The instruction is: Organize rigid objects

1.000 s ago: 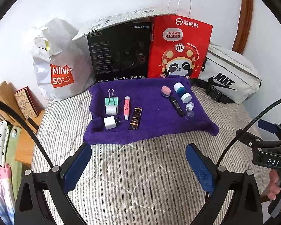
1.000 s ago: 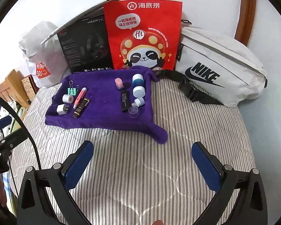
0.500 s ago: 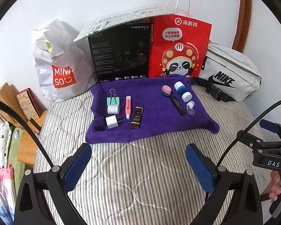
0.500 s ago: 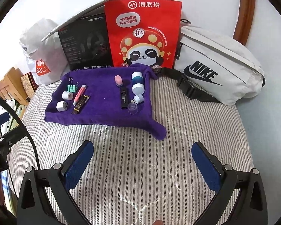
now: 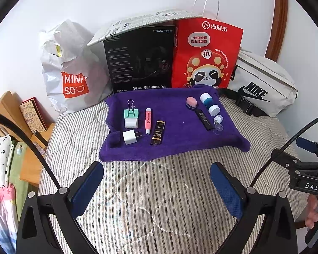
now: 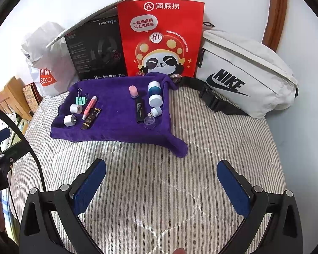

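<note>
Both empty and spread wide above the striped bed [image 6: 159, 190]: left claw [image 5: 156, 187], right claw [image 6: 161, 185], well short of the purple towel [image 5: 176, 139]. On the towel's left, green binder clip [image 5: 131, 112], white roll [image 5: 131, 123], charger plug [image 5: 129, 137], pink pen [image 5: 148, 120], brown bar [image 5: 158, 135]. On its right, pink eraser [image 5: 191, 102], black stick [image 5: 205, 119], three white-capped jars [image 5: 213, 109] in a close cluster.

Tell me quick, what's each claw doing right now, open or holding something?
Left claw: open, holding nothing, above the striped bedcover.
Right claw: open, holding nothing, also short of the purple towel.
</note>
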The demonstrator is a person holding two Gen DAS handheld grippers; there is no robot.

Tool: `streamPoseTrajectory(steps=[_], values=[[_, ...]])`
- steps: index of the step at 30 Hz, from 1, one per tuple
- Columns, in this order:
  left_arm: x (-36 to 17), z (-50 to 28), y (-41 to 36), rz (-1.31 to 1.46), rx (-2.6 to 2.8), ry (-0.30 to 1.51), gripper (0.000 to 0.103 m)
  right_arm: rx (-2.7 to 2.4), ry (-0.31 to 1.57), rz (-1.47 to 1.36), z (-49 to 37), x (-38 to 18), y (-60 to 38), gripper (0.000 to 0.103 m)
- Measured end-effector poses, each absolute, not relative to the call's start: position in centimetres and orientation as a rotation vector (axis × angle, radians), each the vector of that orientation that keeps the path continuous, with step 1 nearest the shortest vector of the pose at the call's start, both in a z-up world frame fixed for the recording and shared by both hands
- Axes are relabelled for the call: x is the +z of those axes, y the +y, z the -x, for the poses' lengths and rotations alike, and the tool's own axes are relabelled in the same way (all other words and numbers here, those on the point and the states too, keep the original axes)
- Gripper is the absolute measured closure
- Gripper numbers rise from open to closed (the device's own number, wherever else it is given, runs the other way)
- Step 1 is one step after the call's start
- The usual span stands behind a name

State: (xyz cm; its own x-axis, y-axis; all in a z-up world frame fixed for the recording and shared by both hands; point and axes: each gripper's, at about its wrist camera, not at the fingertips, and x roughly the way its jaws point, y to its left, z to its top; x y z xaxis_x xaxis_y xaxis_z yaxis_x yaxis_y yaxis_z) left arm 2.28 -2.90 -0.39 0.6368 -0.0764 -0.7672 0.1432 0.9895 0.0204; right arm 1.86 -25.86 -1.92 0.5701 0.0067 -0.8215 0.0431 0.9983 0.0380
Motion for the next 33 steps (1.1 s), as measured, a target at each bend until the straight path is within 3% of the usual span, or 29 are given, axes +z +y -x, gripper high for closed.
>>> streamPoseTrajectory(steps=[33], values=[[-0.86, -2.74, -2.59, -0.093, -0.126, 0.888, 0.001, -0.026, 0.978, -0.044, -2.10, -2.21, -25.20, 0.000]])
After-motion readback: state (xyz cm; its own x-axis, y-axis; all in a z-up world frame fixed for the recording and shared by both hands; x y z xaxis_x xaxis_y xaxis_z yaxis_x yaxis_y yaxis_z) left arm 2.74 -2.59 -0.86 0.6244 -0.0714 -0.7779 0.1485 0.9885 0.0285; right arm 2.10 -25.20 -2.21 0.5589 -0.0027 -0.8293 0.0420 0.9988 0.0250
